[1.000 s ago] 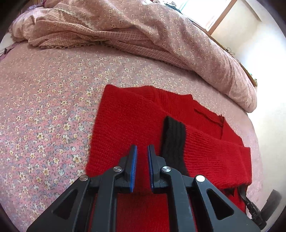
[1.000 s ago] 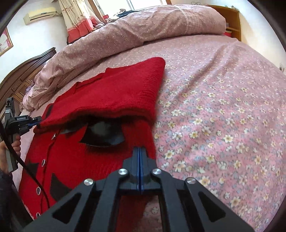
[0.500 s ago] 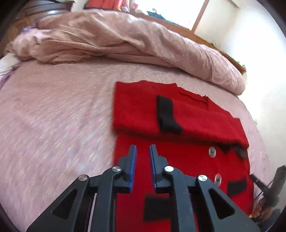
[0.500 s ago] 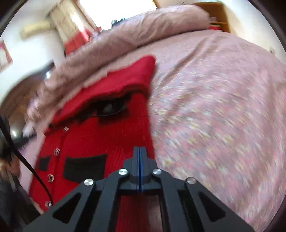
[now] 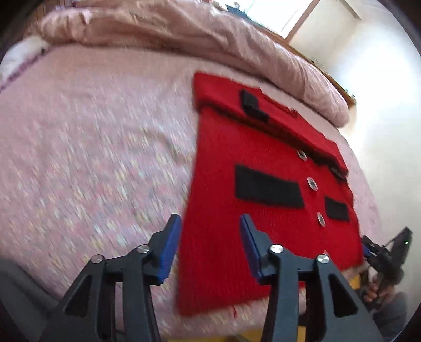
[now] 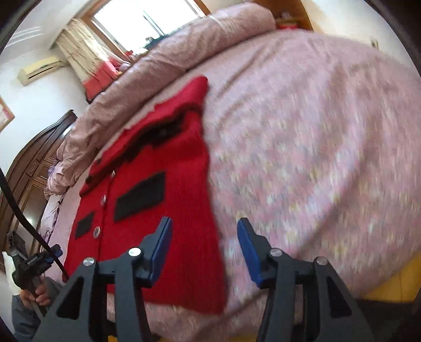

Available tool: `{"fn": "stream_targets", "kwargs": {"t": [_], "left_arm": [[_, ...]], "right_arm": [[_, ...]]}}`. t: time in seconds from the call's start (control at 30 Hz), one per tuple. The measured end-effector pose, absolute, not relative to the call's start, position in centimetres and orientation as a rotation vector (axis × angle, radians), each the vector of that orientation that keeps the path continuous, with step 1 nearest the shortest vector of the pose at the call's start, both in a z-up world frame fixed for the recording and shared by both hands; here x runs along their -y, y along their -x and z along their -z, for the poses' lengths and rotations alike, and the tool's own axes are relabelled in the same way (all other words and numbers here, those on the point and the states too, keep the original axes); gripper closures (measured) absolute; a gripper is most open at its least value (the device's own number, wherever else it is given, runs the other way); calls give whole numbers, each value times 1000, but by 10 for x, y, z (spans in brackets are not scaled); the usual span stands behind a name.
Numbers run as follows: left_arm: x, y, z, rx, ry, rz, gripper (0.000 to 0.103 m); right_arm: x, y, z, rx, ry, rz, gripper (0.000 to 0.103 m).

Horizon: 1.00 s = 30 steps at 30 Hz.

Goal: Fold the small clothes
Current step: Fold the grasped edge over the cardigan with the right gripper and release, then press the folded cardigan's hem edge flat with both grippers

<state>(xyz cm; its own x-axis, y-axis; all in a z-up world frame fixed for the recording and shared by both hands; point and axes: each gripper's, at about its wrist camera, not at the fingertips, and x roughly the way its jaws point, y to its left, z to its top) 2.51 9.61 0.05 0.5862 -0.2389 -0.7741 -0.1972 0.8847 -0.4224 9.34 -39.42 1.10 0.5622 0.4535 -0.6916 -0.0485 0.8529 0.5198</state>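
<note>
A small red knitted cardigan (image 5: 236, 157) with black pockets and silver buttons lies flat on the floral bedspread, its top part folded down over the body. My left gripper (image 5: 210, 223) hovers above its near left edge, jaws opening, nothing between the pads. In the right wrist view the cardigan (image 6: 168, 210) lies left of centre, and my right gripper (image 6: 204, 226) hovers over its near right edge, jaws opening and empty. Each view shows the other gripper held in a hand at the frame's edge: the right gripper (image 5: 379, 252) and the left gripper (image 6: 31, 263).
A rolled pink quilt (image 5: 184, 29) lies along the far side of the bed (image 6: 315, 131). A dark wooden headboard (image 6: 29, 163) stands at the left, a window (image 6: 147, 15) beyond. The bed's near edge with a yellow frame (image 6: 394, 284) runs below the grippers.
Both grippers drew back from the folded top toward the cardigan's hem at the near bed edge. Both sets of jaws went from nearly shut to open.
</note>
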Motion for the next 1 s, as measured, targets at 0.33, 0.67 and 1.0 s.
{"fn": "stream_targets", "kwargs": {"t": [0.33,0.67,1.0], "left_arm": [[-100,4,21,-1030,644,52,48],[-96,-3,19,-1001,642,61,37],[-92,12,26,-1004,782,160,37]], "right_arm": [[417,-62,23,-949,-907,-429,46],[397,-60,26,-964,-896,-466,46],[417,-60,25,-909,-940,-397,46]]}}
